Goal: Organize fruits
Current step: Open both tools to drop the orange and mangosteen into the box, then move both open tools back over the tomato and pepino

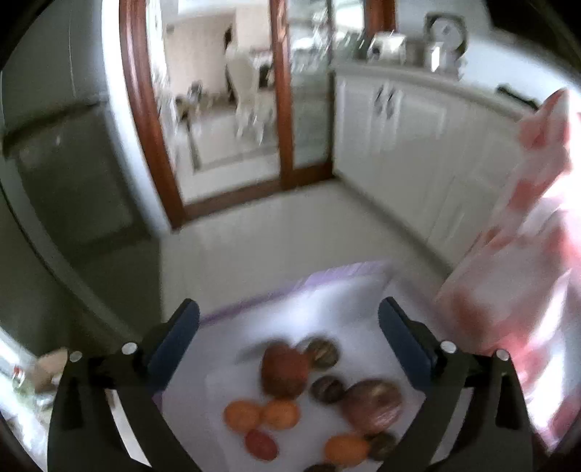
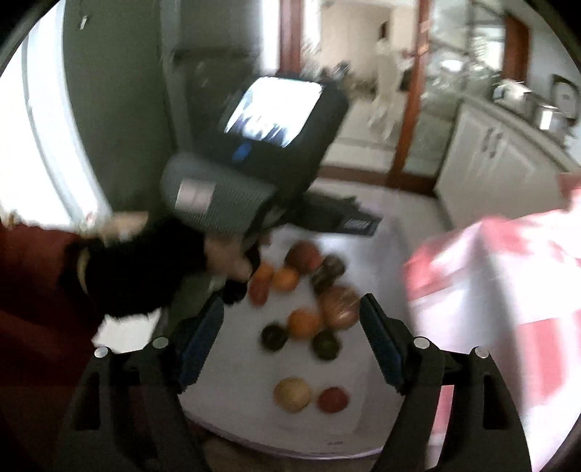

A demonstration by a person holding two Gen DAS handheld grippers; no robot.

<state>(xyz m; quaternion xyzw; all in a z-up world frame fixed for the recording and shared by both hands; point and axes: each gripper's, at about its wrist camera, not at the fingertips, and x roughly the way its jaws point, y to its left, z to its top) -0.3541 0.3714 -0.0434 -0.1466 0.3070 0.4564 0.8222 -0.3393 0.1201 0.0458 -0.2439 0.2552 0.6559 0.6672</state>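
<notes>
Left wrist view: left claw (image 1: 288,326) wide, empty, above round smooth fruits (image 1: 285,370) on white tabletop (image 1: 345,301). Right claw (image 2: 292,326) likewise wide, empty.

bg: white cabinets (image 1: 410,145) right | wood-framed glass door (image 1: 225,109) behind | pink-white bag (image 1: 515,261) beside table | scale (image 1: 446,32) on counter

Home kitchen, white cabinets (image 1: 410,123), fridge (image 1: 69,174)
</notes>
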